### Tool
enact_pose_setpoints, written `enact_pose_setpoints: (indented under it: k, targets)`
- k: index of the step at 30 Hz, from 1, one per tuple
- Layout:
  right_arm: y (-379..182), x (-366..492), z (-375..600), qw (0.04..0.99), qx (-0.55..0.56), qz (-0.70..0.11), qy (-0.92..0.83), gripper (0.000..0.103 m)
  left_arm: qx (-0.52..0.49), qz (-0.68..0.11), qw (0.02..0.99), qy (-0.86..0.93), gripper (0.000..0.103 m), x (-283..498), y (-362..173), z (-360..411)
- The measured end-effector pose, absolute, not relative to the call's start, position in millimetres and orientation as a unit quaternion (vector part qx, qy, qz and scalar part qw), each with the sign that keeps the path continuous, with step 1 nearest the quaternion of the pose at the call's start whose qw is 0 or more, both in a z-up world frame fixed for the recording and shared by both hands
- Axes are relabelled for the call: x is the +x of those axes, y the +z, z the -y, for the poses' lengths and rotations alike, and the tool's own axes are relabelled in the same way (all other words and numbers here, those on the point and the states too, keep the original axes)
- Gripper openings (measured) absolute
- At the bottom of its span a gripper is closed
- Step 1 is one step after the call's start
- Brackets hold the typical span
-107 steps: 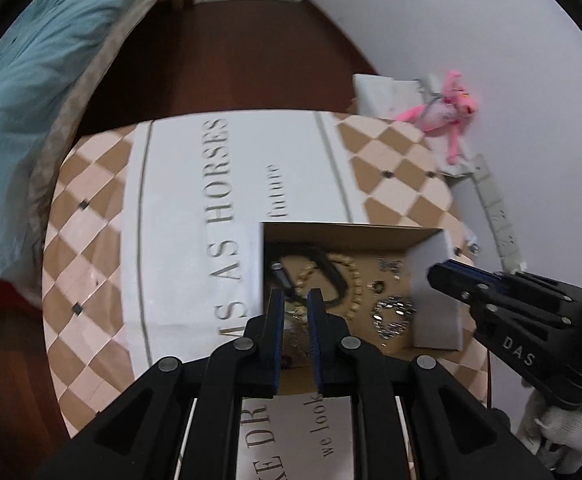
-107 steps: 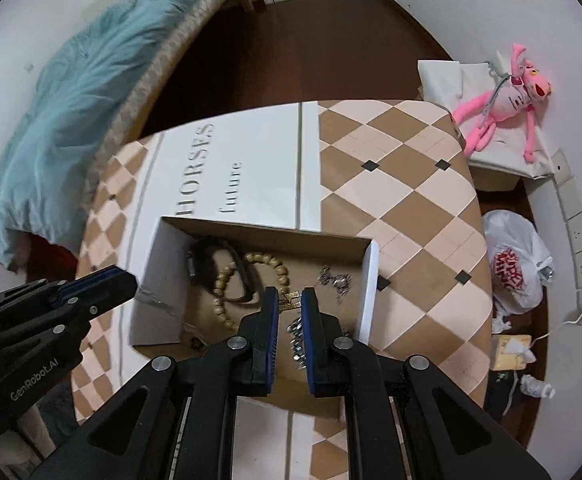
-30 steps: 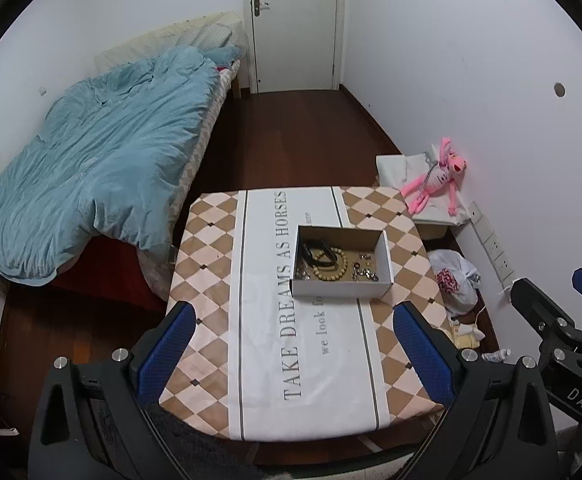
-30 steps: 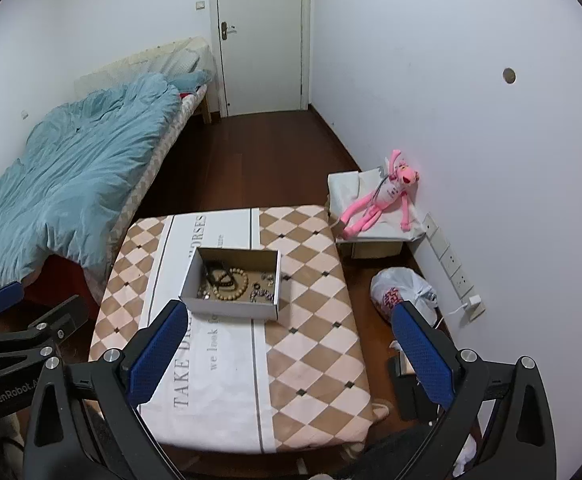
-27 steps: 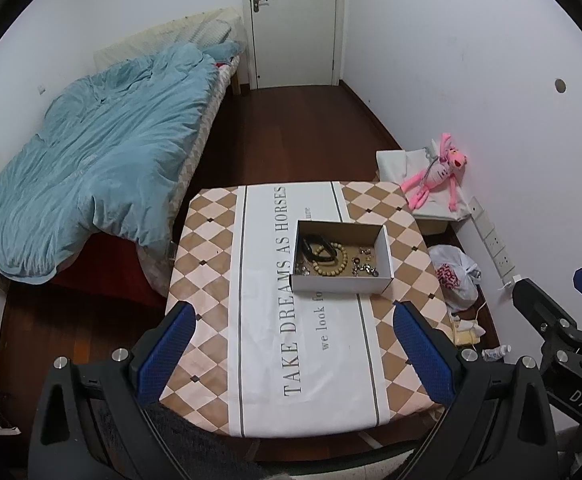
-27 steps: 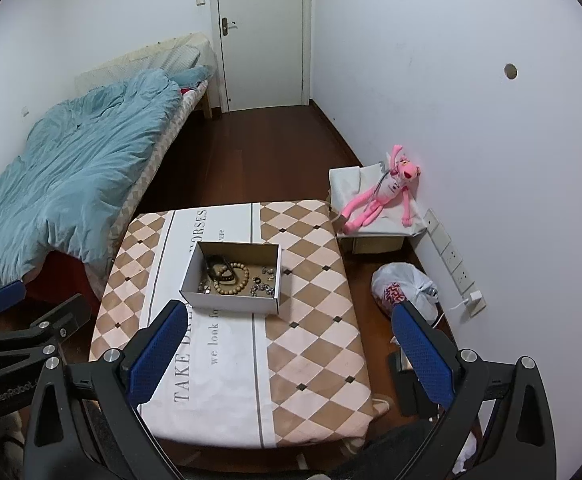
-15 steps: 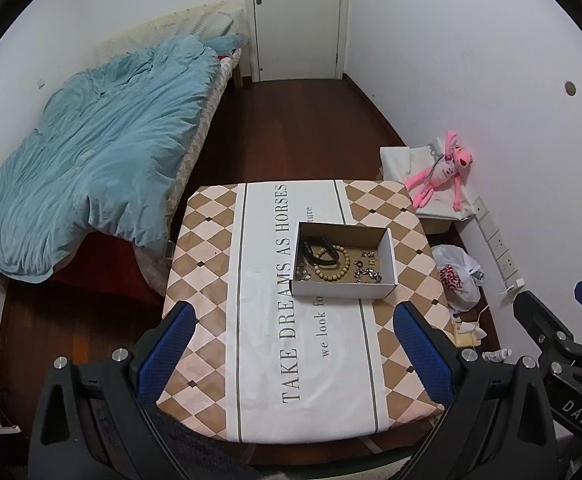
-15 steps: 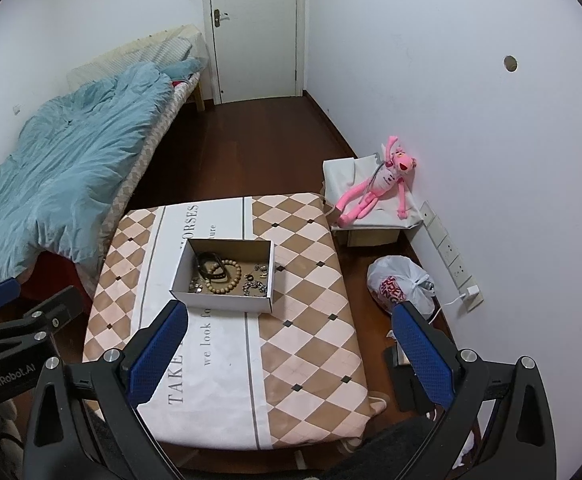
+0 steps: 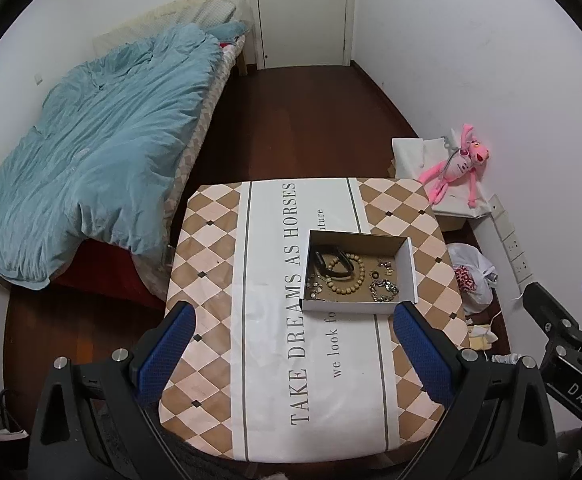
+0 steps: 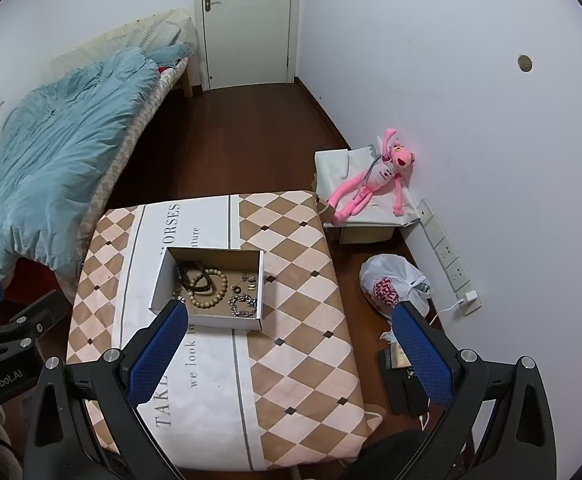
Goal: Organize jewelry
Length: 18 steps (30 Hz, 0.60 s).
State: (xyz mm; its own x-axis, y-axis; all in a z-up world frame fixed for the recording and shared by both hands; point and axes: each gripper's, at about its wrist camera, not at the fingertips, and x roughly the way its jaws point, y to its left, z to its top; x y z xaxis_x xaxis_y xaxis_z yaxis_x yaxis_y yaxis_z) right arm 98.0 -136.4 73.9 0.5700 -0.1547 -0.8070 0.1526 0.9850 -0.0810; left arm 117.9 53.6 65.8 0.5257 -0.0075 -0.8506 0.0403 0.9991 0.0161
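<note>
A white cardboard box sits on the table with the checked cloth. It also shows in the right wrist view. Inside lie a wooden bead bracelet, a black band and a silver chain. My left gripper is wide open and empty, high above the table's near edge. My right gripper is wide open and empty, high above the table too. Each gripper shows at the edge of the other's view.
A bed with a blue duvet stands left of the table. A pink plush toy lies on a covered box by the right wall. A white plastic bag and wall sockets are on the right. A white door is at the back.
Both grippers were shut low inside the box 3.6 s ago. They have since opened wide and pulled far back and up. Over the last second they drifted slightly closer to the table.
</note>
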Motion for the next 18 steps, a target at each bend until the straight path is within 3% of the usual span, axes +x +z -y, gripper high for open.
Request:
enact_pose_setpoints:
  k: [18]
  targets:
    - [50.8,117.5,136.4,0.868,-0.005,-0.489,-0.085,0.103,0.027,-0.512,0.858,-0.018,0.101,136.5,47.1,-48.4]
